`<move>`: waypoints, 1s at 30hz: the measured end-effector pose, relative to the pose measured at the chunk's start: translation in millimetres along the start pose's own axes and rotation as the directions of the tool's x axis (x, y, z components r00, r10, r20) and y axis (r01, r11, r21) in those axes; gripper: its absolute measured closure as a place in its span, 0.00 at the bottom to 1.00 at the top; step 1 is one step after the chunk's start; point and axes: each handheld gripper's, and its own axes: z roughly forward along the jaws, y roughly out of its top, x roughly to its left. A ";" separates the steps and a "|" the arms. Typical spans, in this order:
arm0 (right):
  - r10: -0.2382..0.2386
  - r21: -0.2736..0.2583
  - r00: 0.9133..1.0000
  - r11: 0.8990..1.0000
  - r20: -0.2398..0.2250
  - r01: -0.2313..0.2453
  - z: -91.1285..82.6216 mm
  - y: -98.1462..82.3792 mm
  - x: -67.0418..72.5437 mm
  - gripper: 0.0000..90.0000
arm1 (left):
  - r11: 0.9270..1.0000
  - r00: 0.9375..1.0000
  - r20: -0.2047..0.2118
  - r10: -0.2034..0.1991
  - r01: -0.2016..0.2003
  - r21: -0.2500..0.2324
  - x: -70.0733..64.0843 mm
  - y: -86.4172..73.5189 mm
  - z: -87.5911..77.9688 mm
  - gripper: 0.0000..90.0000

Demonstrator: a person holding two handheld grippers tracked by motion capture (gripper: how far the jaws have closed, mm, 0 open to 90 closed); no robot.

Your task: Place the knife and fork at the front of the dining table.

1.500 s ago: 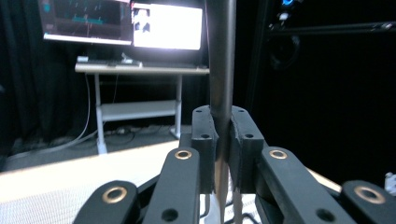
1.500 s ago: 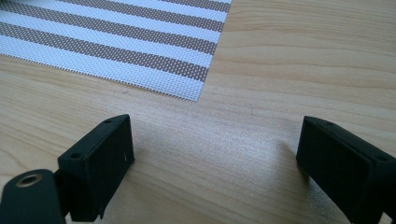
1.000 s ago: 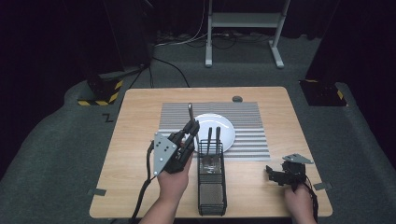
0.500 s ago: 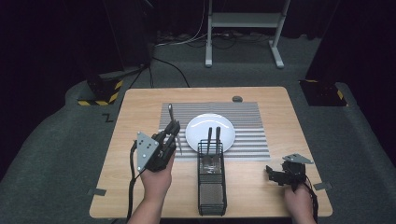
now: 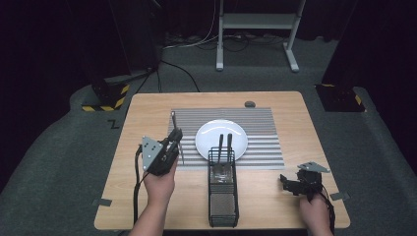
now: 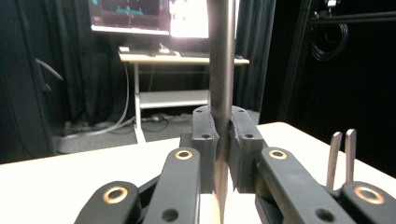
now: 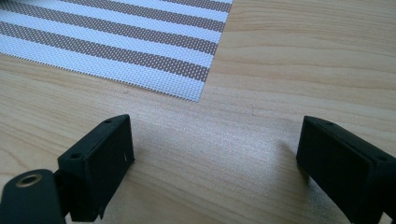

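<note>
dark curtains and grey carpet surround one wooden table (image 5: 147, 118). on it lies one striped placemat (image 5: 265, 147), and on the placemat sits one white plate (image 5: 221, 135), bare on its face. one black wire caddy (image 5: 222, 196) stands at the near edge of the placemat, just in front of the plate; two dark utensil handles (image 5: 224, 142) rise upright from its far end. one small dark round object (image 5: 250, 103) lies near the far edge of the table, beyond the placemat.

left gripper (image 5: 172, 142): held in the person's left hand (image 5: 160, 184) over the left end of the placemat, to the left of the plate. its jaws are clamped on one dark utensil (image 5: 175, 135), which sticks out forward past the jaws over the mat. in the left gripper view the two pads (image 6: 205, 140) press on either side of the utensil's slim shaft (image 6: 221, 70), which stands upright between them. whether it is a knife, fork or spoon cannot be told.

right gripper (image 5: 290, 184): held in the person's right hand (image 5: 314, 211) at the near right corner of the table, well apart from the caddy and the placemat. in the right gripper view its jaws stand wide apart with nothing between them, bare wood below and one corner of the placemat (image 7: 140, 51) ahead.

count: one table, one placemat, one plate, one caddy, three utensils, two grippers.
</note>
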 end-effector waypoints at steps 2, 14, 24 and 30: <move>-0.001 -0.002 1.000 1.000 -0.002 0.001 0.3 0.1 -0.1 0.12 | 1.000 1.000 -0.002 0.007 -0.007 0.014 1.0 -1.7 4.2 0.91; -0.001 -0.003 1.000 1.000 -0.012 0.001 0.8 0.2 -0.2 0.12 | 0.995 0.997 -0.017 -0.069 0.070 0.066 20.8 -9.5 22.7 0.91; -0.018 -0.003 1.000 1.000 -0.024 0.018 0.7 0.1 -0.9 0.11 | 0.991 0.999 -0.023 -0.044 0.047 0.129 23.2 -5.7 44.3 0.91; -0.016 -0.002 1.000 1.000 -0.023 0.016 0.6 0.1 -0.4 0.12 | 0.982 0.999 -0.035 -0.039 0.045 0.182 30.0 -13.1 56.3 0.91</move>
